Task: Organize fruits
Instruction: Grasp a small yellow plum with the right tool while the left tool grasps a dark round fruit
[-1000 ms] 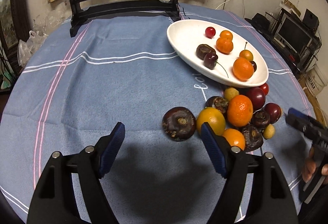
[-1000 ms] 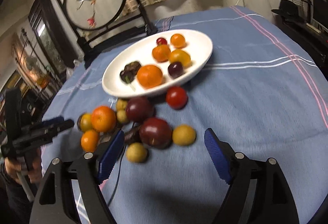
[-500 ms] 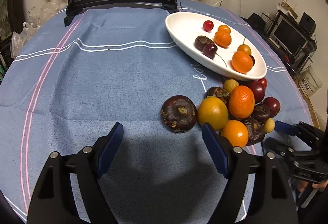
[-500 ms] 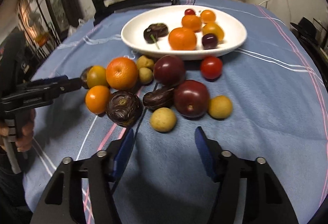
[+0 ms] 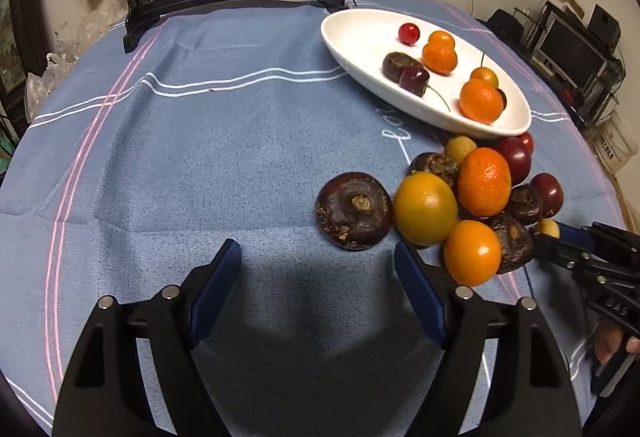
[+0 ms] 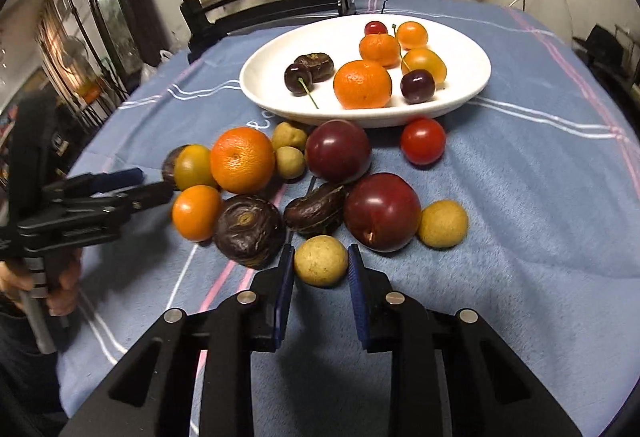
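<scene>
Right wrist view: blue striped tablecloth (image 6: 520, 197) under white plate (image 6: 264, 77).

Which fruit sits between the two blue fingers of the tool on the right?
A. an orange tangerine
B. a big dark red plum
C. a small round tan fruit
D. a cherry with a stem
C. In the right wrist view the right gripper has its blue pads closed against both sides of the small round tan fruit, which sits on the blue cloth in front of the plum.

Dark cherry (image 5: 501, 97) behind mandarin (image 5: 480, 101)
</scene>
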`<control>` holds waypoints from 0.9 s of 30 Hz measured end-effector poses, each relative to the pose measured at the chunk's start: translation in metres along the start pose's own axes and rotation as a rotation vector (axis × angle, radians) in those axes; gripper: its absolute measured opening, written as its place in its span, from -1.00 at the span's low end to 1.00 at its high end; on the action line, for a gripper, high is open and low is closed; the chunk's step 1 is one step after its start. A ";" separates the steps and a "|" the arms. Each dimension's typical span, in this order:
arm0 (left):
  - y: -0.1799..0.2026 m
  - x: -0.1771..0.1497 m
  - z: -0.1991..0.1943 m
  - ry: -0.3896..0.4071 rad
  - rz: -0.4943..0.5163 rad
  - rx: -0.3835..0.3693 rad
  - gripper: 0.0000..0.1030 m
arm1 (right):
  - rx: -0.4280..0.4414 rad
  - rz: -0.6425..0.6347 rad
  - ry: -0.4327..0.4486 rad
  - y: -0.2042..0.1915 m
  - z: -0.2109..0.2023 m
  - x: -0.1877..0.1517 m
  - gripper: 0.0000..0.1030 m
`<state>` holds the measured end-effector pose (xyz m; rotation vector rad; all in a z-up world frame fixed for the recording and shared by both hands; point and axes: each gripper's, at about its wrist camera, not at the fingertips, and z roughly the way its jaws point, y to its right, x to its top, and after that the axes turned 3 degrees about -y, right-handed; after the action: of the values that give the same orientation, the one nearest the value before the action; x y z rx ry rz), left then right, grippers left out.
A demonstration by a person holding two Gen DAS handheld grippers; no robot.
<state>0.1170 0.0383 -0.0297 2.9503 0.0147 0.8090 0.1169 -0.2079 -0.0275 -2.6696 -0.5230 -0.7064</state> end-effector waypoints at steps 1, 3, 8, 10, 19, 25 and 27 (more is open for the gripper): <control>0.001 0.001 0.001 -0.001 0.001 0.006 0.49 | 0.008 0.003 0.002 0.001 0.000 0.000 -0.48; 0.005 0.003 0.004 0.001 0.016 0.037 0.44 | 0.016 0.007 0.008 0.001 -0.003 -0.002 -0.48; 0.019 0.009 0.011 0.003 0.086 0.103 0.26 | 0.031 0.013 0.008 0.002 -0.004 -0.004 -0.48; 0.023 0.014 0.014 0.009 0.103 0.111 0.24 | 0.035 0.009 0.009 0.001 -0.004 -0.004 -0.48; 0.026 0.022 0.017 0.001 0.093 0.053 -0.20 | 0.026 0.023 0.029 0.005 -0.008 -0.005 -0.48; 0.020 0.021 -0.012 0.045 0.059 0.009 -0.20 | 0.027 -0.003 0.092 -0.003 -0.025 -0.002 -0.48; 0.022 0.026 -0.028 0.076 0.063 -0.005 -0.20 | 0.037 -0.007 0.119 -0.005 -0.035 0.003 -0.48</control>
<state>0.1252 0.0192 0.0096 2.9267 -0.0762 0.9280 0.1029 -0.2171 0.0036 -2.5733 -0.5092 -0.8437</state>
